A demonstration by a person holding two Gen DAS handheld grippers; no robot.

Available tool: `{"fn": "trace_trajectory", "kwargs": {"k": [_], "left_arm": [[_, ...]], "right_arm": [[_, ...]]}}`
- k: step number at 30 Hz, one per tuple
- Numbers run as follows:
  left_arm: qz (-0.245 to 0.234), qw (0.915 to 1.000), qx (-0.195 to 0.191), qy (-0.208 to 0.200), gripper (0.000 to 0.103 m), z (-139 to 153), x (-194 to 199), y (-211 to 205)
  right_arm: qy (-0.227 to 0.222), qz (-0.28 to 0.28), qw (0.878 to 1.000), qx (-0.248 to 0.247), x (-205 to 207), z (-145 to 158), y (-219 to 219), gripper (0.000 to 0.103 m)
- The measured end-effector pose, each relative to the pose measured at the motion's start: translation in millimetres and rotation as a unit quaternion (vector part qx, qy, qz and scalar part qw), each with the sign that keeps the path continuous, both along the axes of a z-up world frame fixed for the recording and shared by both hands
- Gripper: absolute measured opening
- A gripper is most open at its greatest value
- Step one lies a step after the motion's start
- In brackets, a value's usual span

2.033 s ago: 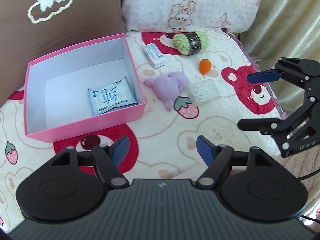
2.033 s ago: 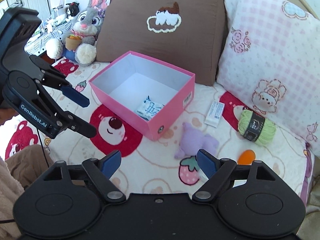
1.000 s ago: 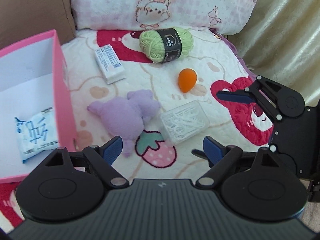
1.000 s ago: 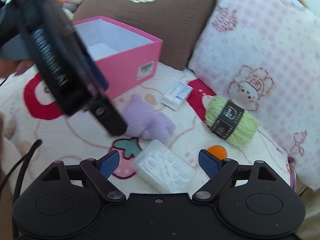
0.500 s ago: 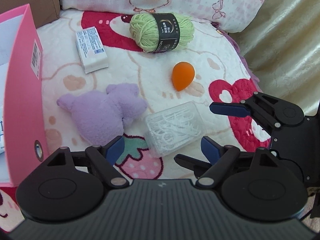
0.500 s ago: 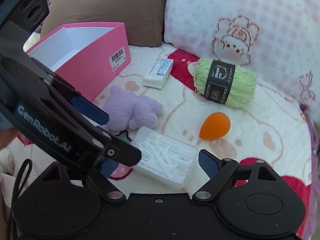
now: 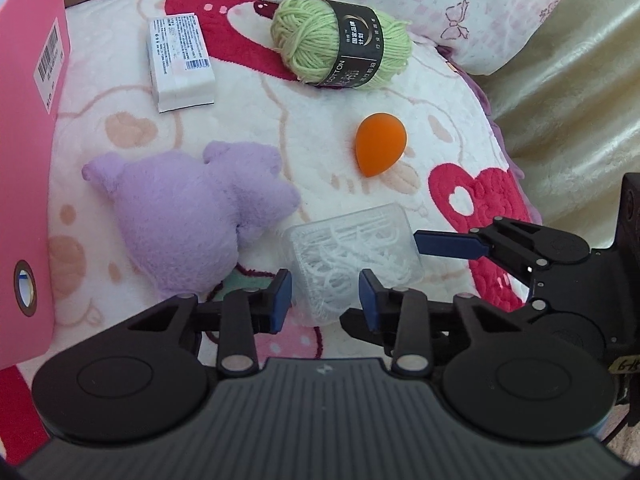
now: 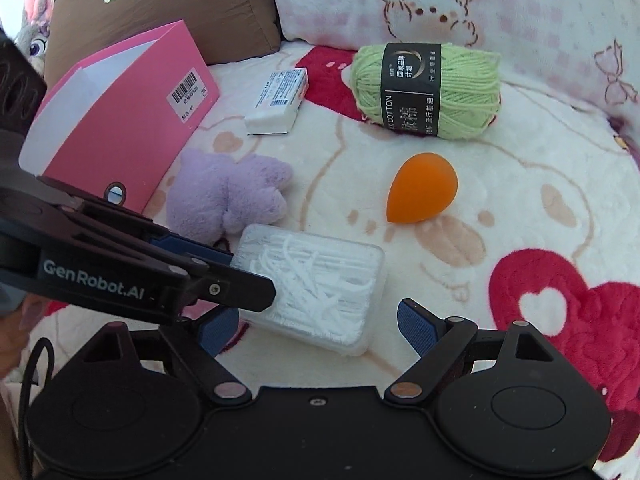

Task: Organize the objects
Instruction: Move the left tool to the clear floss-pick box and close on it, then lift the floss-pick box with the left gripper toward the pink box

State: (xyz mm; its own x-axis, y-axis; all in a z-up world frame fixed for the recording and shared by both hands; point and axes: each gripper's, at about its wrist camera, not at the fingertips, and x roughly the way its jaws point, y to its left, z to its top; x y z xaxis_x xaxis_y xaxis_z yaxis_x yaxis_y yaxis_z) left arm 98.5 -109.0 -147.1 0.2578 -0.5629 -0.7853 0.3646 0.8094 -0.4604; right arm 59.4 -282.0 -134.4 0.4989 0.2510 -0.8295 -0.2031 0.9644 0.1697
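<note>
A clear plastic box of white floss picks (image 7: 352, 252) lies on the bear-print blanket. My left gripper (image 7: 325, 297) has closed in around the box's near corner, its blue pads at the box's sides. In the right wrist view the box (image 8: 320, 280) lies between my open right gripper's (image 8: 316, 326) fingers, with the left gripper reaching in from the left. A purple plush toy (image 7: 192, 216), an orange sponge egg (image 7: 380, 144), a green yarn ball (image 7: 340, 48) and a white packet (image 7: 180, 64) lie beyond. The pink box (image 8: 120, 120) stands at the left.
A pink checked pillow (image 8: 460, 4) and a brown pillow (image 8: 168, 4) line the back. A cream curtain (image 7: 572, 92) hangs past the blanket's right edge. The right gripper's body (image 7: 560, 272) sits close to the right of the floss box.
Both grippers have moved from the pink box towards the floss box. The left gripper's fingers have narrowed from wide open to close around the box's corner.
</note>
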Motion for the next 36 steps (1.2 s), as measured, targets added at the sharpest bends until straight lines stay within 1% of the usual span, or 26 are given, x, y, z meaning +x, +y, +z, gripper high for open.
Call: {"fn": "trace_trajectory", "kwargs": {"k": [2, 5, 8, 14, 19, 23, 27, 29, 31, 32, 36], "left_arm": [[0.002, 1.0, -0.007, 0.004, 0.034, -0.9, 1.7, 1.4], [0.011, 0.9997, -0.015, 0.017, 0.034, -5.0, 5.1, 2.8], [0.018, 0.9994, -0.016, 0.025, 0.036, -7.1, 6.6, 1.9], [0.015, 0.9997, -0.007, 0.02, 0.043, -8.0, 7.0, -5.3], [0.015, 0.9996, -0.015, 0.019, 0.043, -10.8, 7.2, -3.7], [0.02, 0.9992, -0.023, 0.026, 0.043, -12.6, 7.5, -1.9], [0.015, 0.9996, -0.018, 0.017, 0.042, -10.4, 3.9, -2.0], [0.014, 0.9996, -0.02, 0.017, 0.042, -8.4, 1.3, -1.3], [0.021, 0.9991, -0.022, 0.031, 0.042, -7.7, -0.5, 0.2], [0.023, 0.999, -0.021, 0.032, 0.042, -6.6, -2.2, 0.3], [0.023, 0.9993, -0.018, 0.022, 0.041, -1.4, -11.0, 1.5]], "right_arm": [[0.004, 0.006, 1.0, 0.012, 1.2, -2.1, 1.0, 0.089], [0.006, 0.006, 1.0, 0.006, 1.5, -5.9, 4.4, 0.09], [0.009, 0.006, 1.0, 0.008, 3.8, -10.1, 6.3, 0.093], [0.019, -0.005, 1.0, 0.006, 11.8, -16.2, 11.3, 0.098], [0.022, -0.008, 1.0, 0.002, 14.8, -21.9, 12.8, 0.099], [0.02, -0.004, 1.0, -0.003, 13.7, -21.6, 13.4, 0.099], [0.019, -0.002, 1.0, -0.007, 11.9, -19.2, 14.2, 0.098], [0.017, 0.006, 1.0, -0.023, 8.6, -16.4, 18.6, 0.098], [0.012, 0.024, 0.998, -0.048, 3.9, -13.7, 25.9, 0.098], [0.011, 0.026, 0.998, -0.053, 2.5, -12.5, 27.4, 0.098], [0.021, 0.023, 0.999, -0.041, 1.6, -7.4, 26.6, 0.098]]}}
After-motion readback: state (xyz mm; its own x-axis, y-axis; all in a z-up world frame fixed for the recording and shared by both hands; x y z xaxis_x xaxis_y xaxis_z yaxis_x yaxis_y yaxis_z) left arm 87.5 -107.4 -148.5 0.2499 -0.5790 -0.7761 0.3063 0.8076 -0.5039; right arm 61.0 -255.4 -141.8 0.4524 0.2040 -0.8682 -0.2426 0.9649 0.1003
